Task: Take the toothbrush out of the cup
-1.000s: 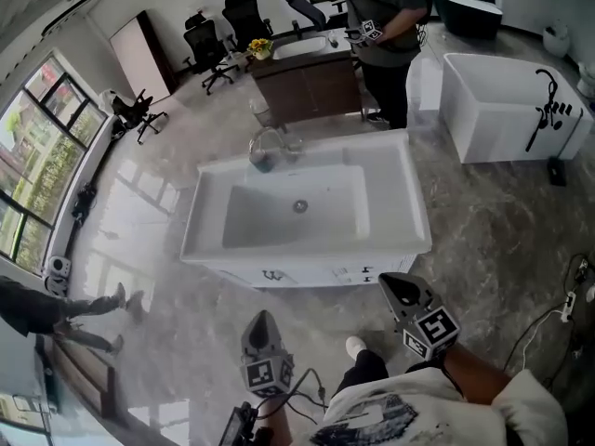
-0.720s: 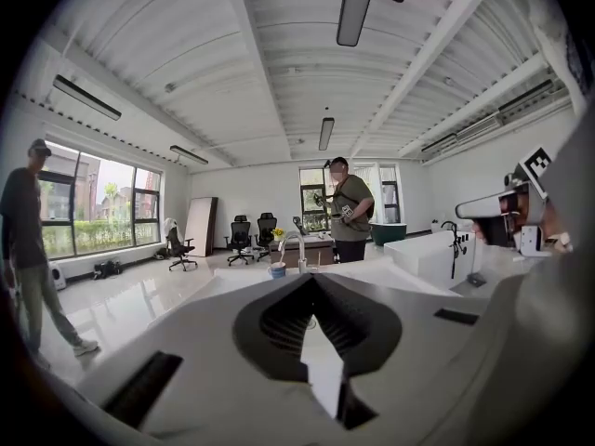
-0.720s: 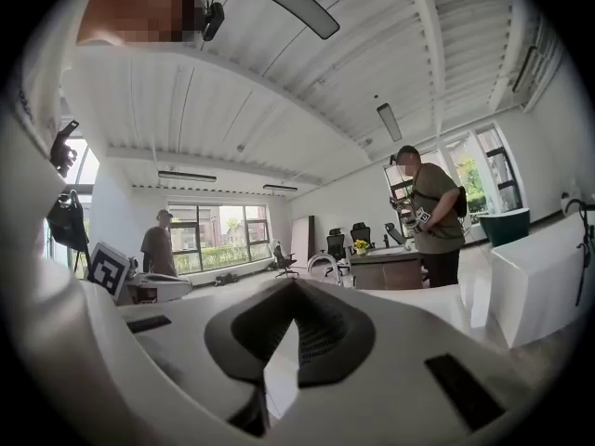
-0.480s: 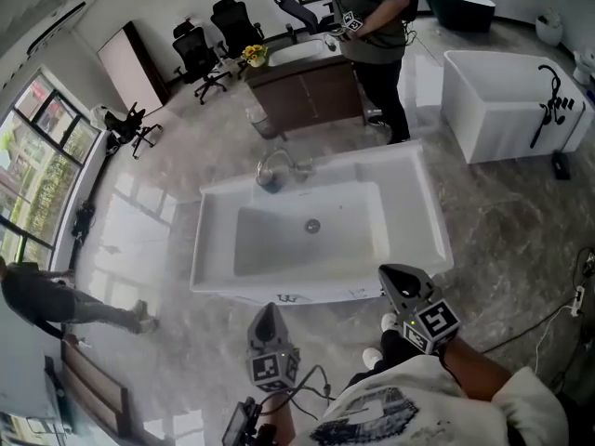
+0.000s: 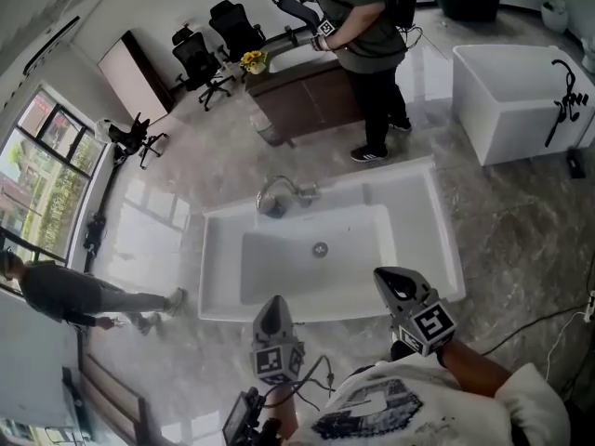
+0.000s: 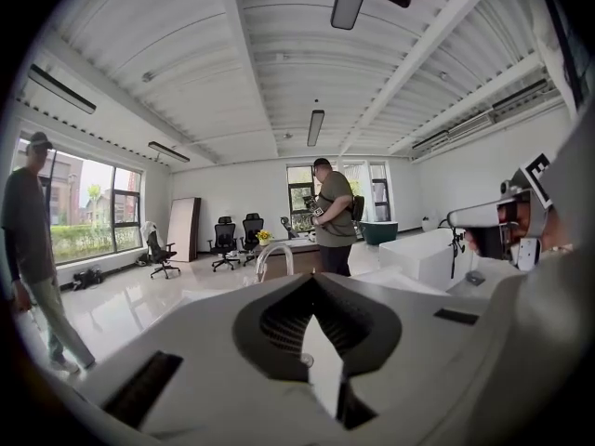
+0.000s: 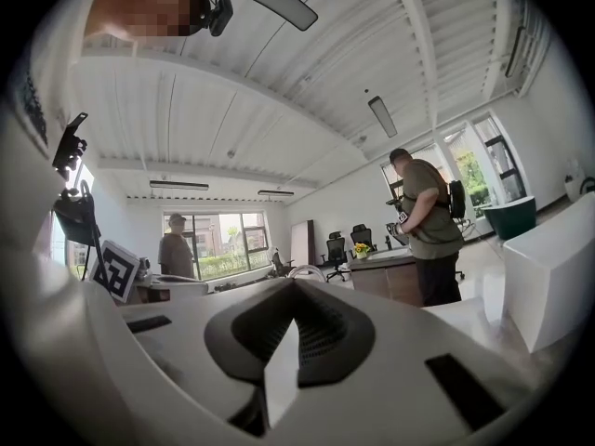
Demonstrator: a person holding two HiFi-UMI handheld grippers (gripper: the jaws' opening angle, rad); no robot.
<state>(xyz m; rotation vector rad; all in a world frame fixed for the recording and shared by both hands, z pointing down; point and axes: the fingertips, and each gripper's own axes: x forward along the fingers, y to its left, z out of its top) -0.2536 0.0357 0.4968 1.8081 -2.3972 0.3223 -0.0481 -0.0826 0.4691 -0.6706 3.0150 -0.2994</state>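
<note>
A white sink [image 5: 418,230] stands in front of me with a chrome faucet [image 5: 279,188] at its back rim. A small bluish cup [image 5: 272,208] sits under the faucet; the toothbrush is too small to make out. My left gripper [image 5: 271,305] hangs over the sink's near edge, shut and empty. My right gripper [image 5: 390,282] is over the front right part of the sink, also shut with nothing in it. In the left gripper view, the left gripper [image 6: 314,279] points level at the faucet [image 6: 274,254]. In the right gripper view, the right gripper [image 7: 293,282] points the same way.
A person [image 5: 363,35] stands at a dark wooden vanity [image 5: 311,96] beyond the sink. A white bathtub [image 5: 521,100] is at the right. Another person [image 5: 84,295] walks at the left by the windows. Office chairs [image 5: 209,49] stand at the back.
The sink has come closer and lower in the head view, and both grippers have moved forward over its near edge. The person at the left has walked on.
</note>
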